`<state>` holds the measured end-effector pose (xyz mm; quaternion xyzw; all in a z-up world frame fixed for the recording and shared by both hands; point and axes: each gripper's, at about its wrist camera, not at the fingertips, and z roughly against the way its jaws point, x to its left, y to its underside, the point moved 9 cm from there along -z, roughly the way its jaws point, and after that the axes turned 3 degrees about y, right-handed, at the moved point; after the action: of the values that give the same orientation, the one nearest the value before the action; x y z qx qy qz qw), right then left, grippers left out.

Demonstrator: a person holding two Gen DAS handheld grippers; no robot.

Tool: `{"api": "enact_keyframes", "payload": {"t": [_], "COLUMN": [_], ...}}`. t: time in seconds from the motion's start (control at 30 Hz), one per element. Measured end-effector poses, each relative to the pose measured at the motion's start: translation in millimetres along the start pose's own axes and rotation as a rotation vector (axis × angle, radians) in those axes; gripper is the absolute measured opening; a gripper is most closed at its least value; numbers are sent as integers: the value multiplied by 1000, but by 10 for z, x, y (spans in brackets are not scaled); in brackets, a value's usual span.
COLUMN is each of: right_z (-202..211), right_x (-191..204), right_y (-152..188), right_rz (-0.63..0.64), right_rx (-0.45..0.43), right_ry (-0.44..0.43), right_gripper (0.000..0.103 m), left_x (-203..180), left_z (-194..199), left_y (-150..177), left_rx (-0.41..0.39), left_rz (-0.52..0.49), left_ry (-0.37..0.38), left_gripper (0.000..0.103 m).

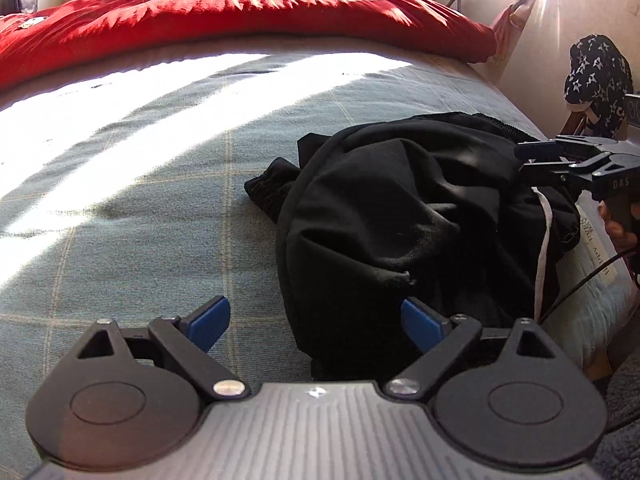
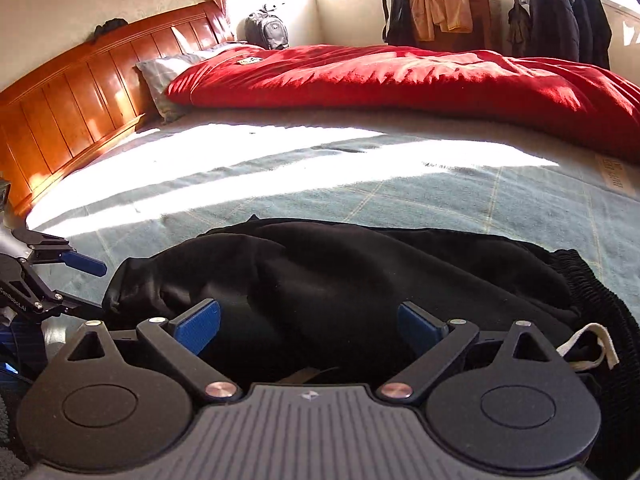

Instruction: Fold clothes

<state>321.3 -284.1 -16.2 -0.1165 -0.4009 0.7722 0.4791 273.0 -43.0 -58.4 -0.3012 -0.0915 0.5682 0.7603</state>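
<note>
A crumpled black garment with an elastic waistband and a white drawstring lies bunched on the blue-grey checked bedsheet. My left gripper is open and empty at the garment's near edge. My right gripper comes in from the right, over the waistband end. In the right wrist view the garment lies just ahead of my open right gripper, the drawstring at its right. My left gripper shows at the far left, open.
A red quilt covers the far half of the bed. A wooden headboard and a pillow stand at the left. Jackets hang at the back right. A star-patterned cloth hangs beside the bed's edge.
</note>
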Motion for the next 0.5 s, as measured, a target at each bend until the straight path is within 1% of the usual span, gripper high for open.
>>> {"api": "enact_keyframes", "payload": {"t": [0.03, 0.1, 0.2, 0.23, 0.27, 0.3, 0.37, 0.47, 0.5], "right_z": [-39, -92, -162, -165, -168, -160, -125, -80, -67], "right_x": [36, 77, 142, 172, 202, 234, 283, 329, 341], "right_y": [17, 12, -38, -58, -79, -99, -112, -72, -55], "right_rz": [-23, -62, -108, -103, -97, -87, -83, -105, -113], "right_rx": [-2, -8, -19, -22, -25, -28, -34, -36, -36], "right_ry": [-22, -47, -73, -67, -61, -48, -24, 12, 27], "right_gripper": [99, 99, 99, 99, 99, 99, 99, 102, 102], "left_x": [4, 20, 24, 8, -5, -17, -53, -49, -32], "left_z": [-4, -17, -101, -151, -187, -224, -224, -153, -159], "left_y": [36, 89, 117, 118, 109, 101, 14, -194, -224], "left_rx": [1, 1, -3, -4, -8, -12, -53, -127, -131], "left_rz": [3, 11, 15, 9, -2, -13, -48, -103, -113], "left_ry": [2, 5, 51, 77, 88, 99, 110, 130, 143], "left_gripper": [87, 77, 65, 62, 54, 41, 32, 25, 24]}}
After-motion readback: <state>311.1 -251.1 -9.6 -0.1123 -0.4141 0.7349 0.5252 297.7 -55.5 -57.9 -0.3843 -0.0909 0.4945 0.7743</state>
